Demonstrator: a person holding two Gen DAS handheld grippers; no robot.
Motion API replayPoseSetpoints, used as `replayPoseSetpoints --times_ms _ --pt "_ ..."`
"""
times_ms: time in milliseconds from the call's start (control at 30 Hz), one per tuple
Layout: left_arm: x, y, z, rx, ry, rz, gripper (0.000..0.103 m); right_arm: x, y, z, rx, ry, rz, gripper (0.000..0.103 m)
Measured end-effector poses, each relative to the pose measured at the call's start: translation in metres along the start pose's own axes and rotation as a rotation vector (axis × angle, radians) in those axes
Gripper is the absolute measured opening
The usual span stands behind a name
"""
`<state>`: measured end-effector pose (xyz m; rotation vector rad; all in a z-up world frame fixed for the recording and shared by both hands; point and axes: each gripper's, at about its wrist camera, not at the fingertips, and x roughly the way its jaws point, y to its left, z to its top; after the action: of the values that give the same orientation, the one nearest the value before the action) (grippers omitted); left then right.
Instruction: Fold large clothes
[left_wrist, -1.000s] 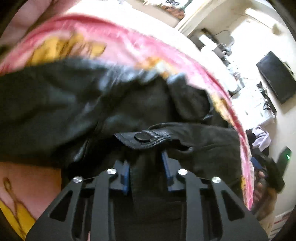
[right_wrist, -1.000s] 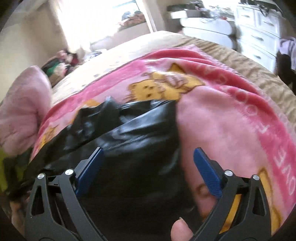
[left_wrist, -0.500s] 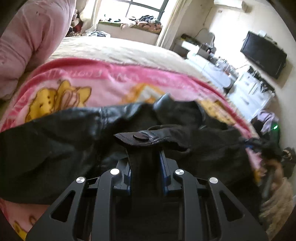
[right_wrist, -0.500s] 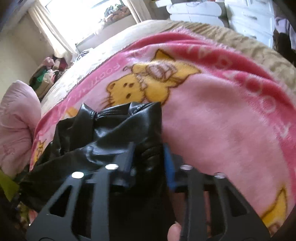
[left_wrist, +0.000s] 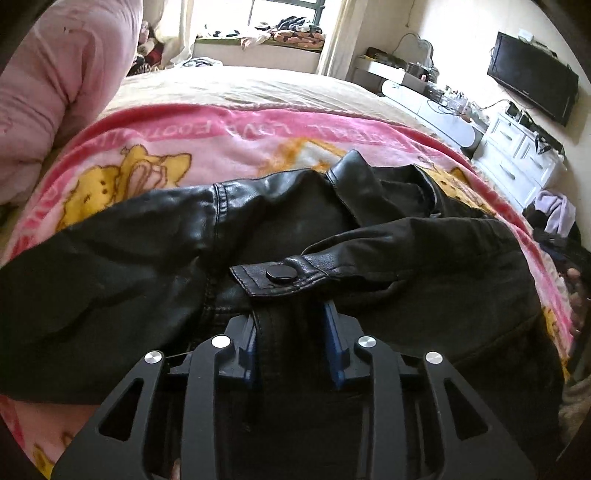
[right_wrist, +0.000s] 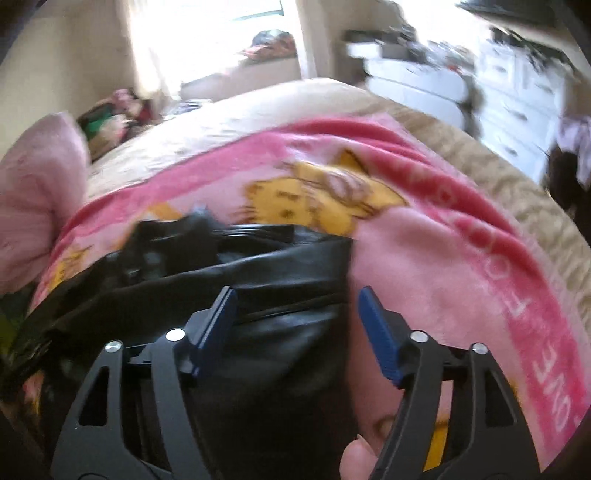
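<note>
I see my left gripper pinching a fold of the black leather jacket lying on the pink blanket, while my right gripper hovers spread above the jacket's edge at 6 o'clock.

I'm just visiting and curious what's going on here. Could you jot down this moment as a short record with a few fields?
garment: black leather jacket, lying rumpled
surface: pink cartoon blanket spread on a bed
left gripper: fingers closed on a fold of the jacket, just below a strap with a snap button
right gripper: fingers apart, holding nothing, over the jacket's edge
background: pink pillow, white dresser, wall TV
right view: motion-blurred
</note>
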<state>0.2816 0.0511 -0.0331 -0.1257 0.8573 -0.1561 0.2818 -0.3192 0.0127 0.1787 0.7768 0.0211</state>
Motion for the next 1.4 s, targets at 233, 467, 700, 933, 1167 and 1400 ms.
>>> replayPoseSetpoints --times_ms 233,467,700,933,1167,1400 --pt "-0.038 0.000 0.003 0.012 -0.064 0.043 0.052 -0.006 0.036 -0.029 -0.117 0.094 0.070 0.070" --pt "-0.047 -0.017 -0.002 0.052 -0.038 -0.014 0.062 0.001 0.048 -0.054 -0.127 0.150 0.089 0.073" --pt "-0.007 -0.027 -0.023 0.065 0.099 -0.005 0.064 0.004 0.053 -0.068 -0.130 0.205 0.074 0.076" --pt "0.002 -0.014 -0.034 0.011 0.134 -0.001 0.077 0.013 0.055 -0.078 -0.148 0.244 0.050 0.083" --pt "-0.029 -0.014 -0.030 0.020 0.080 0.031 0.097 -0.014 0.077 -0.068 -0.153 0.175 0.099 0.089" --pt "-0.055 -0.002 -0.029 -0.010 0.053 0.071 0.099 -0.027 0.108 -0.062 -0.174 0.140 0.123 0.091"
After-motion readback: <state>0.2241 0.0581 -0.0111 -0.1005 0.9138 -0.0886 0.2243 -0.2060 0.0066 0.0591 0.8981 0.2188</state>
